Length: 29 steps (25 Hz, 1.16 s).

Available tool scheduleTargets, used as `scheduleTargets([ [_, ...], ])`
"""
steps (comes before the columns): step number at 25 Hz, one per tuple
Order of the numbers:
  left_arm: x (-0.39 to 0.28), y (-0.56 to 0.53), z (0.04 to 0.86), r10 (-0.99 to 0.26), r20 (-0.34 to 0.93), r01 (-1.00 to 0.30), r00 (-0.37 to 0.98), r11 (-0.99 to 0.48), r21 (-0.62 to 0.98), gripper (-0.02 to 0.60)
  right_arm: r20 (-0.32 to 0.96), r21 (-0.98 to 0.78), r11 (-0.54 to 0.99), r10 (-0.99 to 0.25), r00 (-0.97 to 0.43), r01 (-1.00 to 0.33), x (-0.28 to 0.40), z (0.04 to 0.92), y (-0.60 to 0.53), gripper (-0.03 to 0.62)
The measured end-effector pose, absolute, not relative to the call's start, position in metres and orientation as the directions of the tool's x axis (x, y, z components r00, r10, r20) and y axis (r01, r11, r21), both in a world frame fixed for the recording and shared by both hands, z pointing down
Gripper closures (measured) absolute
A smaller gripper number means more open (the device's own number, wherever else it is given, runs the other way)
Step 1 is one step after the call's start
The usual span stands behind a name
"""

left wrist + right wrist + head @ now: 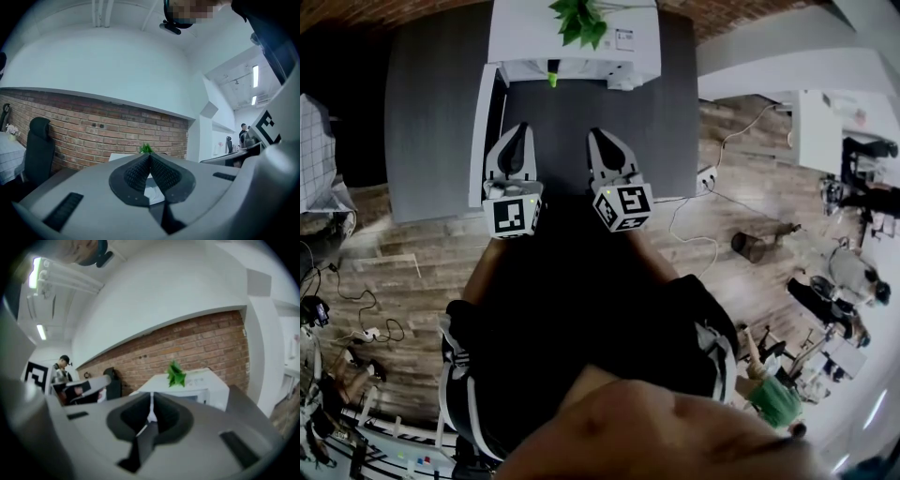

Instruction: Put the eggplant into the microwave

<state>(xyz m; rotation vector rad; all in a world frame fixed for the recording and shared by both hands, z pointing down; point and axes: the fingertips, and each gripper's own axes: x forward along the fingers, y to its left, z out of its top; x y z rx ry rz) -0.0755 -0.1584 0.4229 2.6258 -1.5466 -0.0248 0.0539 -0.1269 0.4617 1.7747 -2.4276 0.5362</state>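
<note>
The white microwave (pixel 577 42) stands at the far edge of the dark grey table (pixel 431 122), with a green plant (pixel 579 21) on top. Its door (pixel 485 131) hangs open to the left. A small green-yellow tip (pixel 551 78) shows at the oven's mouth; I cannot make out the eggplant's dark body. My left gripper (pixel 518 131) and right gripper (pixel 598 137) hover side by side over the table's near part, both pointing at the microwave. Each one's jaws are pressed together with nothing between them, as the left gripper (pixel 150 158) and right gripper (pixel 151 403) show in their own views.
A brick wall (pixel 70 122) runs behind the table, with a dark chair (pixel 40 145) at its left. Cables and a power strip (pixel 706 178) lie on the wooden floor to the right. People stand among desks at the far right (pixel 853 272).
</note>
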Motion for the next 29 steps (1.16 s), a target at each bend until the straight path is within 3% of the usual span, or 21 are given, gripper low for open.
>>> scheduleTargets([
  [29, -0.065, -0.166, 0.427, -0.869, 0.044, -0.870, 0.492, -0.488, 0.073, 0.548, 0.264, -0.194, 0.281, -0.908, -0.326, -0.940, 0.058, 0.466, -0.131, 0.557],
])
